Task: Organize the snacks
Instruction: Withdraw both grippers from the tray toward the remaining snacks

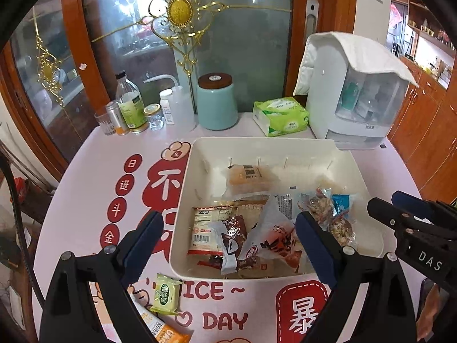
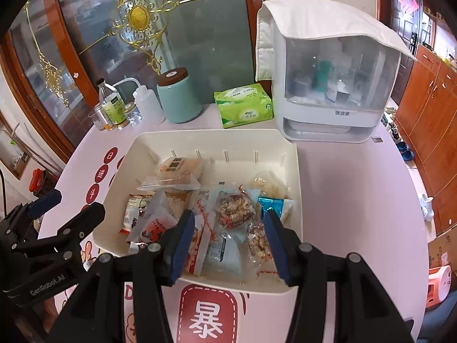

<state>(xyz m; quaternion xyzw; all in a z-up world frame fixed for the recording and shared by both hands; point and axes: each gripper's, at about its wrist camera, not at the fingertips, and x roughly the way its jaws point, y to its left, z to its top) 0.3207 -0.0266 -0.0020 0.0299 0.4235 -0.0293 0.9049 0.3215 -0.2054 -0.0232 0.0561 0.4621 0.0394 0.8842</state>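
Round table [image 1: 85,188] with a pink printed cover fills the lower half of both views; a cream plastic bin [image 1: 285,147] sits at centre frame, already holding most of the wrapped snacks in a loose heap. Two items lie outside it on the cover, at lower left of the left wrist view: a green biscuit packet [image 1: 166,294] just in front of the bin's near wall, and an orange snack bar [image 1: 164,333] partly hidden under the left finger at the bottom edge. The left gripper [image 1: 228,243] hangs over the near-left part of the bin with its fingers spread wide and nothing between them; the right gripper [image 2: 228,245] hangs over the near-right part, likewise parted and empty, its pads either side of a nut-cluster packet [image 2: 232,208] without visibly touching it, though the fisheye makes that gap hard to judge. The step in hand is probably collecting the remaining loose packets. To do it well, bring the left gripper back toward the lower left, straddle the green packet across its short sides, close gently since the contents likely crumble, lift clear of the bin's near wall, and release over the sparse far-left part of the bin.
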